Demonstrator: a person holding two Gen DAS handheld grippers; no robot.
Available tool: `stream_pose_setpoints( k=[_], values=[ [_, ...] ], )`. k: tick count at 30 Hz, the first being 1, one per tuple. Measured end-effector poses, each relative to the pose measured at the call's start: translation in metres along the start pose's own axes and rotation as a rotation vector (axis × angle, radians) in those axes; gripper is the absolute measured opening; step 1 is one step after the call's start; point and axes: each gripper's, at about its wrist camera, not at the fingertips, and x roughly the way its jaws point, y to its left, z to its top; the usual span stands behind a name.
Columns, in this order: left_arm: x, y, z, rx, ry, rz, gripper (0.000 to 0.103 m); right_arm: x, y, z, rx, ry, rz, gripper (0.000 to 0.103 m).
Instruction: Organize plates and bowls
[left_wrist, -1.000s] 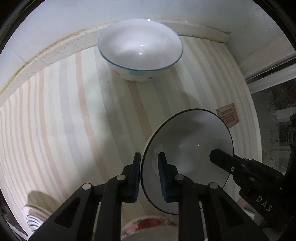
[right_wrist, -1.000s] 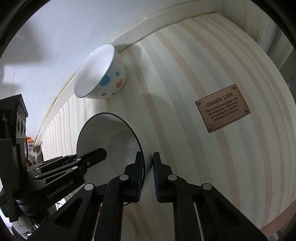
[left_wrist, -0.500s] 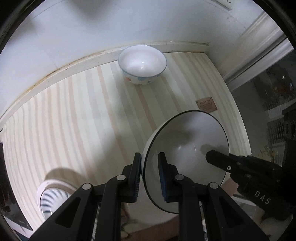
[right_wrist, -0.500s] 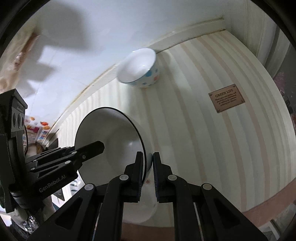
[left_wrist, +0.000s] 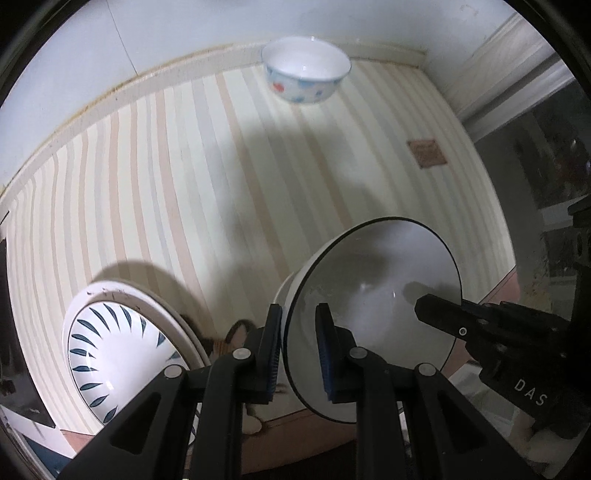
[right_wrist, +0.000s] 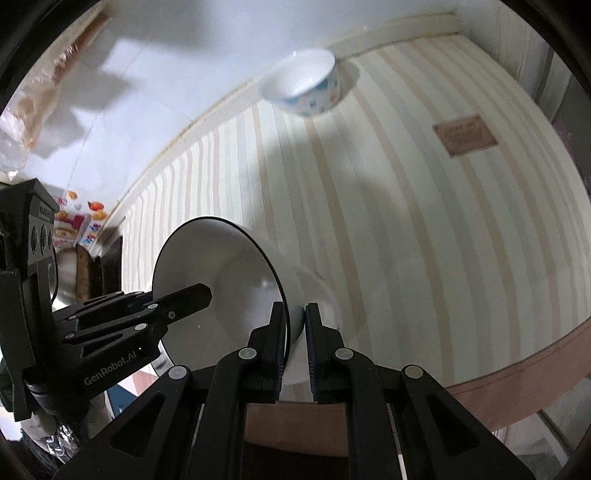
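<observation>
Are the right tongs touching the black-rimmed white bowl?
Touching. The right wrist view shows the right tongs shut on the rim of the black-rimmed white bowl, one finger inside and one outside the wall.

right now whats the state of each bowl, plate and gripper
black-rimmed bowl: lifted, tilted, empty, held at opposite rim edges
left gripper: shut on the rim
right gripper: shut on the rim
dotted bowl: upright, empty, by the wall
leaf-pattern plate: on the striped cloth

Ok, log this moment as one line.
left hand-held gripper: shut on black-rimmed bowl | right hand-held gripper: shut on black-rimmed bowl | bowl: held tilted
</observation>
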Motion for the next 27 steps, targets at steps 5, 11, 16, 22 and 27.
stream_pose_setpoints(
  k=[5, 11, 16, 22, 27],
  values=[
    [0.021, -0.001, -0.008, 0.016, 0.046, 0.037, 0.016, 0.017, -0.004, -0.008, 0.003, 0.036, -0.016, 0.012],
    [0.039, -0.004, -0.007, 0.029, 0.082, 0.073, 0.016, 0.034, -0.011, -0.014, 0.018, 0.068, -0.028, 0.012],
    [0.045, -0.008, -0.006, 0.044, 0.094, 0.104, 0.016, 0.041, -0.011, -0.011, 0.02, 0.08, -0.039, 0.012],
    [0.055, -0.019, -0.002, 0.052, 0.106, 0.127, 0.016, 0.042, -0.008, -0.003, 0.021, 0.095, -0.066, 0.013],
    [0.056, -0.02, -0.004, 0.053, 0.104, 0.128, 0.016, 0.039, -0.009, 0.0, 0.028, 0.099, -0.082, 0.013]
  ],
)
